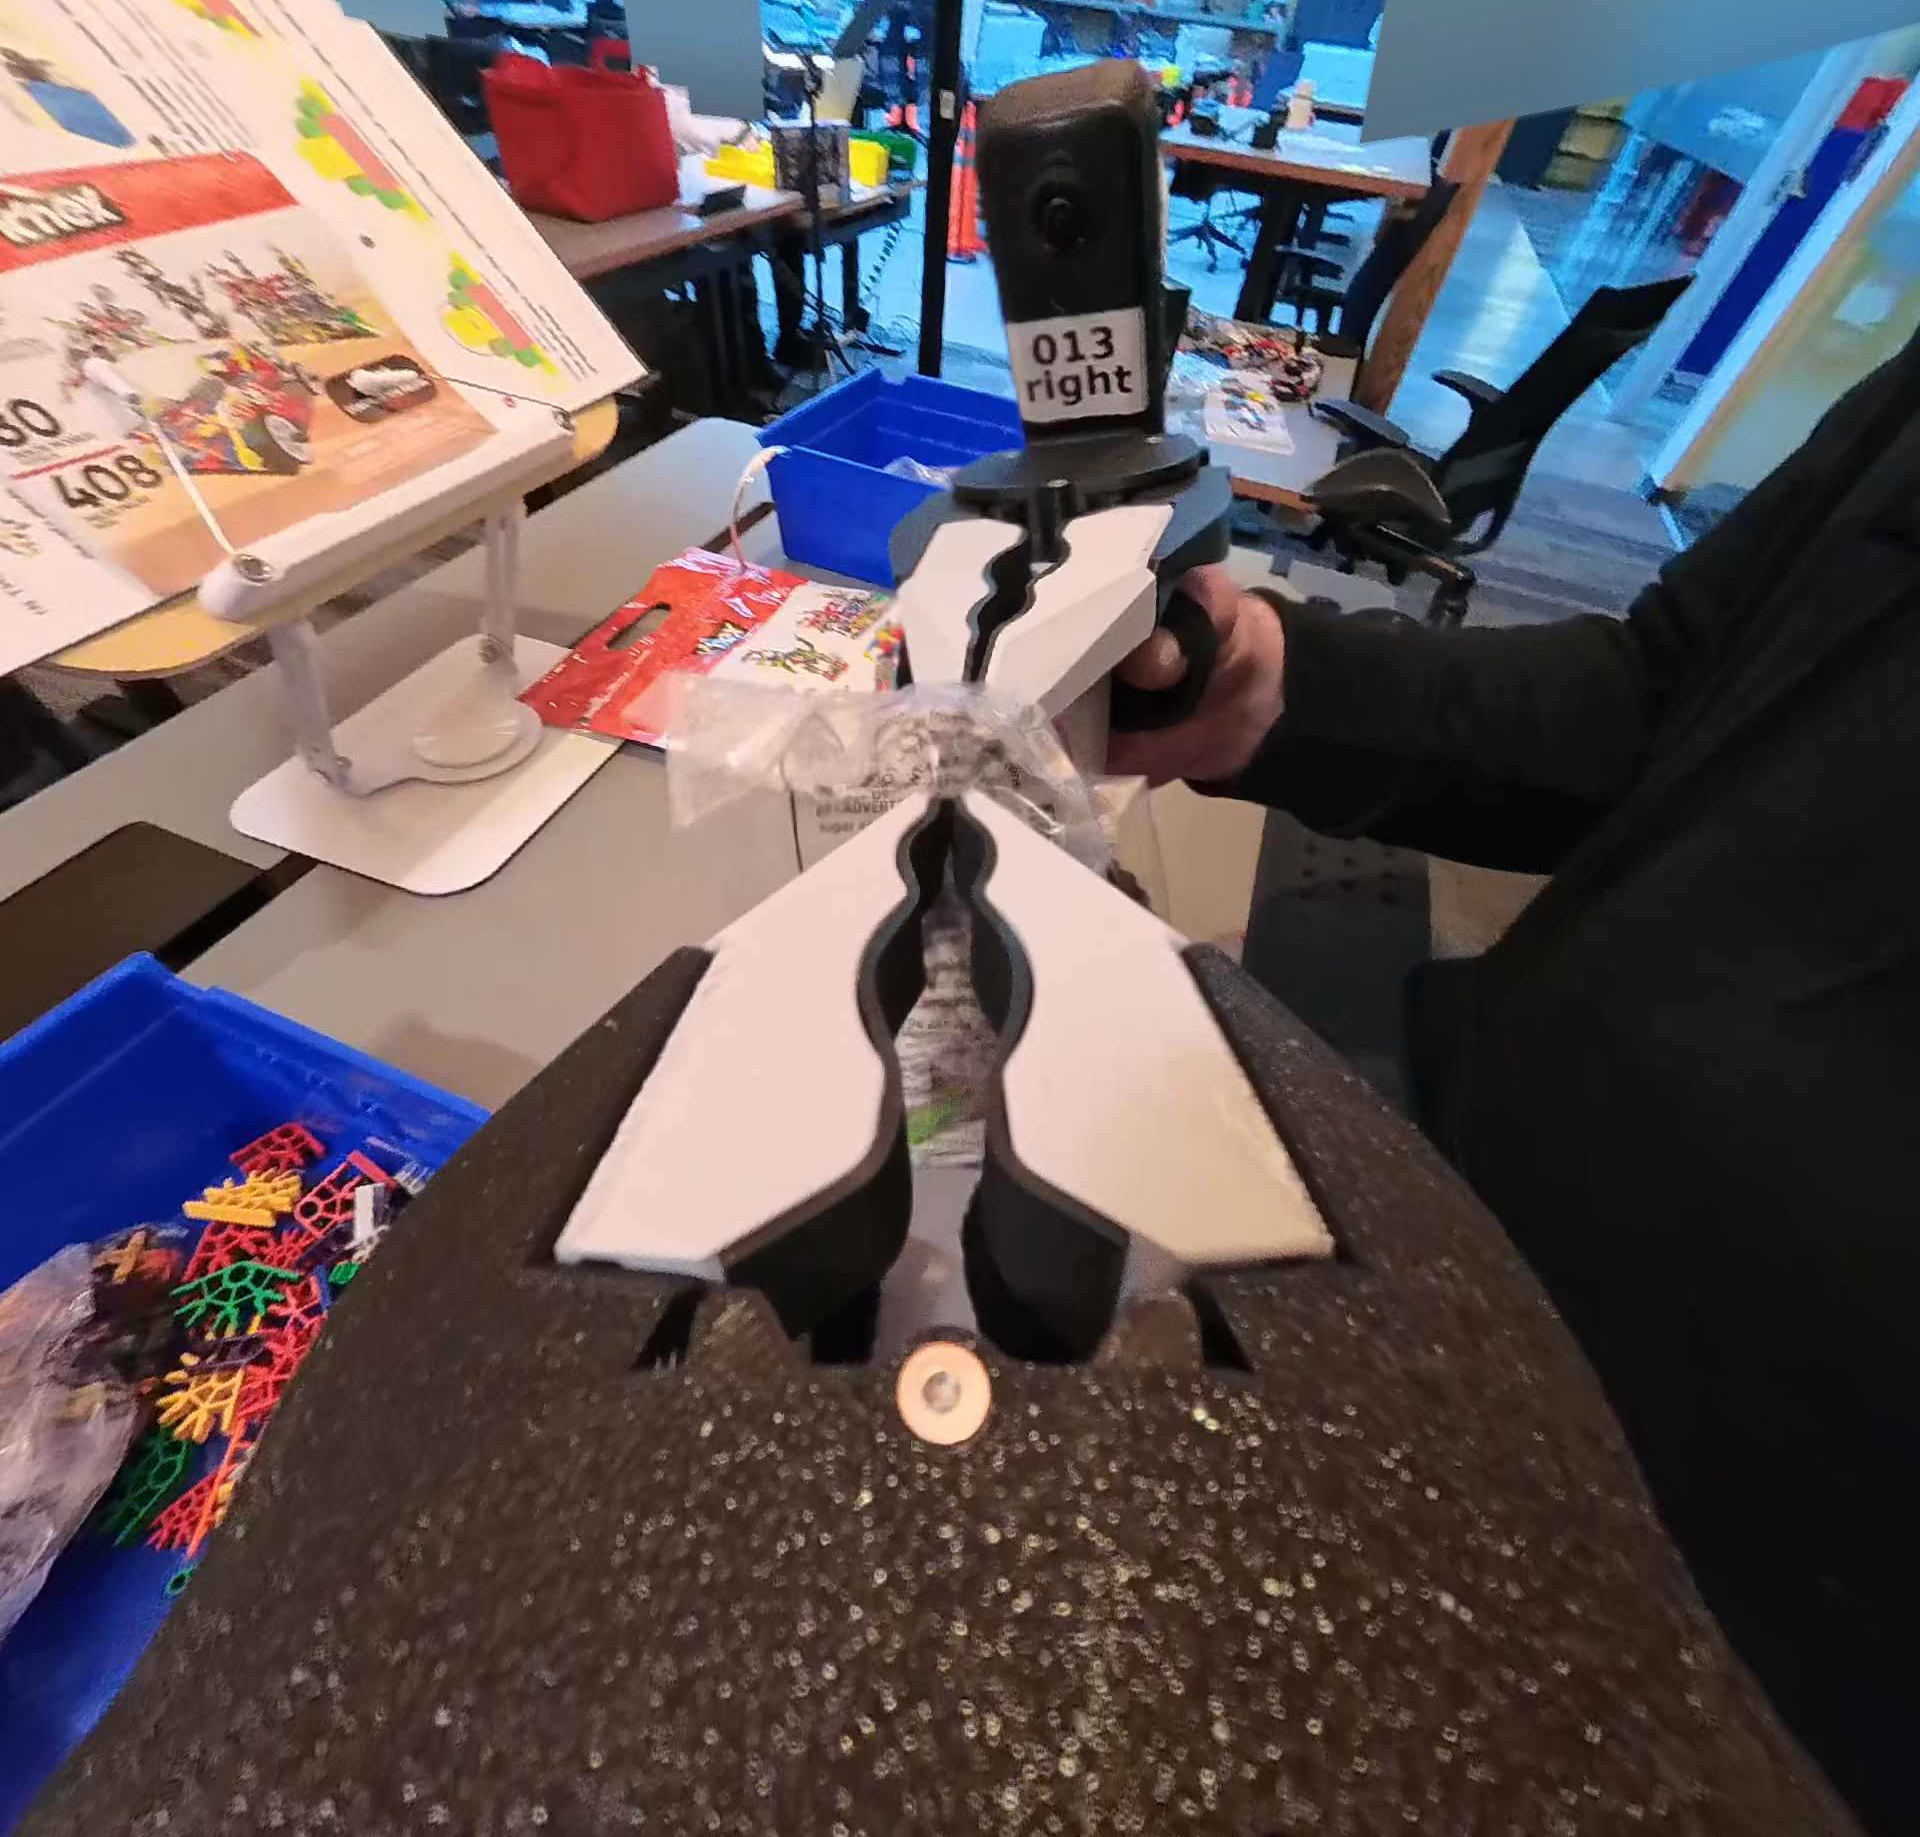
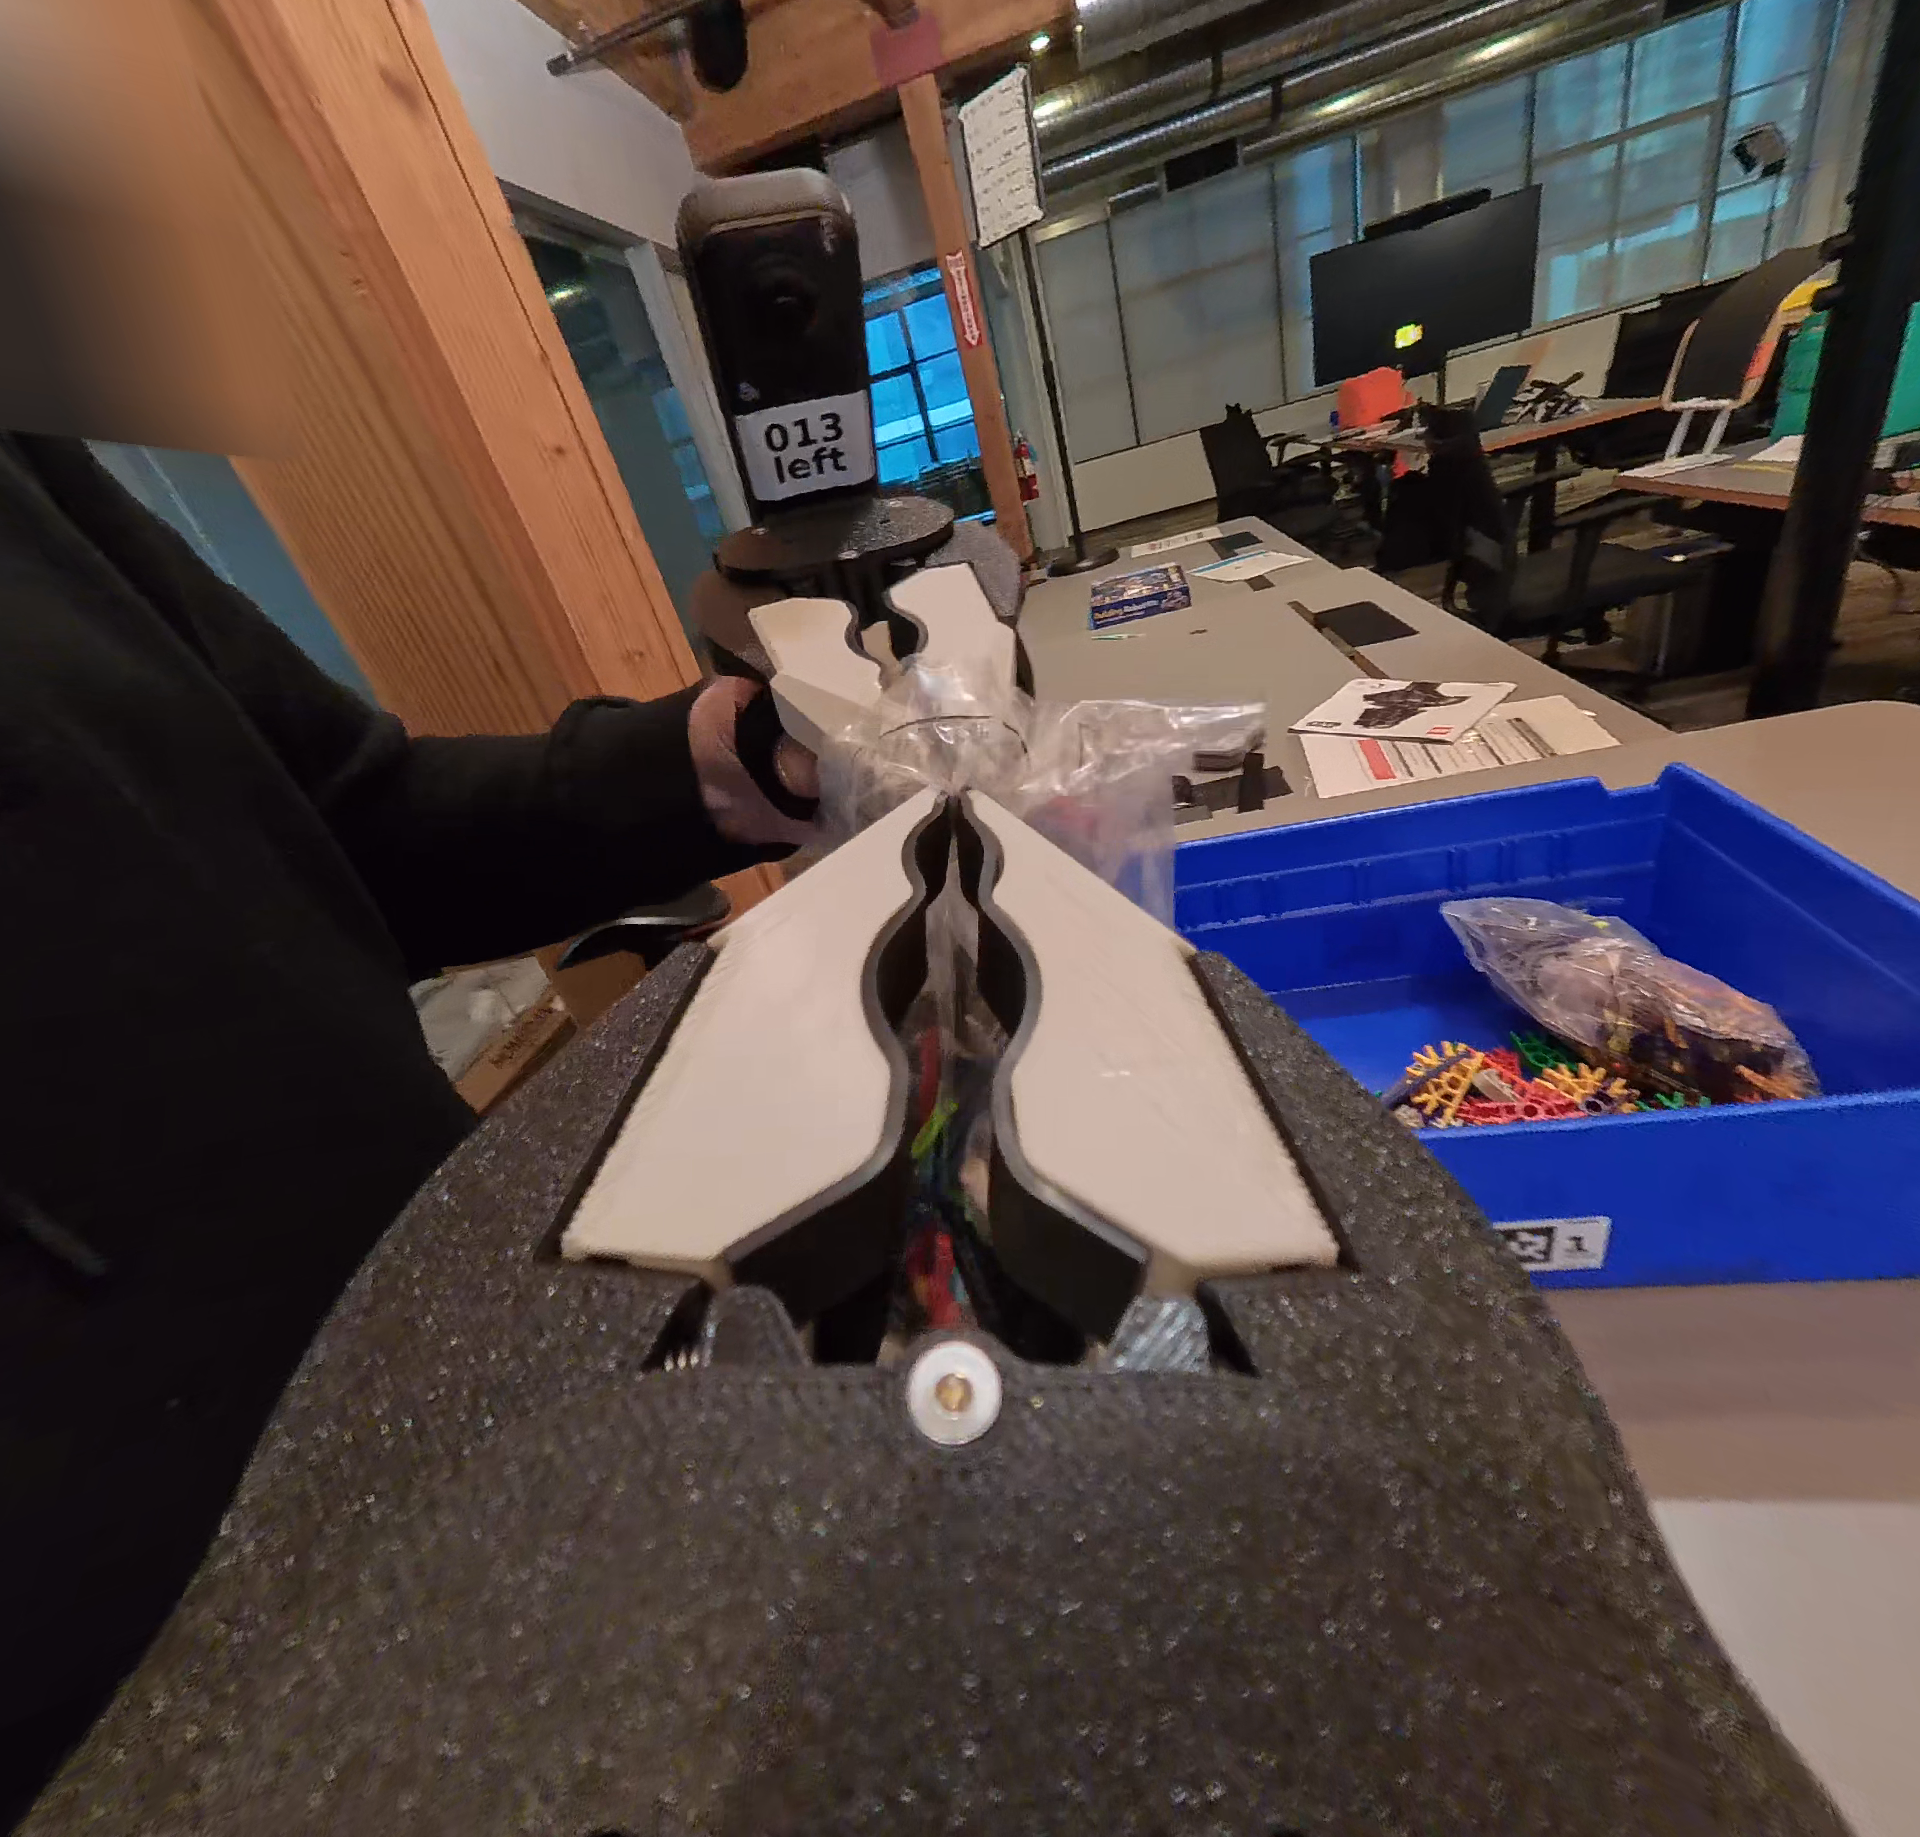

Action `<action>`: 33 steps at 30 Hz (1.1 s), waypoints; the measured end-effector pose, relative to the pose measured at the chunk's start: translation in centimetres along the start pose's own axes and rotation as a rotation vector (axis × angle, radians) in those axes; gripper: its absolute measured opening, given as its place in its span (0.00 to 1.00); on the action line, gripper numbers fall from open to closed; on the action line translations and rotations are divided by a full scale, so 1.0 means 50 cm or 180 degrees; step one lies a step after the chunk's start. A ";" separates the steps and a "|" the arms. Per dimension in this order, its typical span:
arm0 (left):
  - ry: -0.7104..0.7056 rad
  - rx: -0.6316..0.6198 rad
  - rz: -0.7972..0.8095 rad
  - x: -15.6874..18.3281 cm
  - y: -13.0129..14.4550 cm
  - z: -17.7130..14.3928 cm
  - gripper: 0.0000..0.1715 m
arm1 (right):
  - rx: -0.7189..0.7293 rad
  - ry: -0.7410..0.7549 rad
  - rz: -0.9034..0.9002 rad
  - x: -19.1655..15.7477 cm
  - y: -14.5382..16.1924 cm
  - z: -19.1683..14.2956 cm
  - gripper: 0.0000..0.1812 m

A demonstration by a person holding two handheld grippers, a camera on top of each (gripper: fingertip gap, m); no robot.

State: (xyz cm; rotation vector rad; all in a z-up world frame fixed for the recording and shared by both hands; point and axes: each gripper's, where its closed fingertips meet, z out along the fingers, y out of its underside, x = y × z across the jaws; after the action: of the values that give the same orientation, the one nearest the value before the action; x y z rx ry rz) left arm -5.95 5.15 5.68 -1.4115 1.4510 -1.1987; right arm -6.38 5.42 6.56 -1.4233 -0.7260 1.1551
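Both grippers are shut on one clear plastic bag and hold it between them above the table. My left gripper pinches the bag's near edge, and printed film shows in the gap between its fingers. The right gripper faces it and pinches the far edge, held by a hand in a black sleeve. In the right wrist view, my right gripper grips the bag, with coloured plastic pieces showing between its fingers. The left gripper is opposite, its tips partly hidden by the crumpled film.
A blue bin at lower left holds colourful construction pieces and a filled bag; it also shows in the right wrist view. A booklet on a white stand, a red package and a second blue bin sit on the grey table. My left and right fingertips are right by each other.
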 end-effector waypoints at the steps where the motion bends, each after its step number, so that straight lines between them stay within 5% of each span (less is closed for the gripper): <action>1: -0.0063 0.0030 0.0011 -0.004 -0.003 -0.004 0.00 | -0.0011 0.0055 -0.0034 0.003 -0.001 -0.004 0.00; 12: -0.0153 0.0018 0.0004 0.015 -0.005 -0.012 0.00 | -0.0300 0.0154 -0.0311 -0.018 0.007 -0.034 0.00; 15: -0.0136 0.0040 -0.0096 0.020 0.002 0.005 0.15 | -0.0352 0.0074 -0.0295 -0.036 0.009 -0.031 0.00; 20: 0.0052 0.0086 -0.0155 0.051 0.019 0.042 0.00 | -0.0428 0.0060 -0.0229 -0.047 0.024 -0.043 0.00; 24: 0.0017 0.0137 -0.0170 0.052 0.022 0.061 0.00 | -0.0538 0.0242 -0.0241 -0.040 0.036 -0.068 0.01; 27: 0.0017 0.0087 -0.0138 0.056 0.020 0.072 0.00 | -0.0715 0.0471 -0.0480 -0.039 0.043 -0.081 0.16; 33: -0.0038 -0.0153 0.0100 0.058 0.025 0.097 0.00 | -0.0891 0.0701 -0.0709 -0.026 0.054 -0.093 0.05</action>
State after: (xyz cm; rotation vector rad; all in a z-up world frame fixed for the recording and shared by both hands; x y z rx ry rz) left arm -1.91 1.67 3.47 -1.4206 1.4973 -1.1411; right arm -2.96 2.01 3.88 -1.6249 -0.8882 0.7315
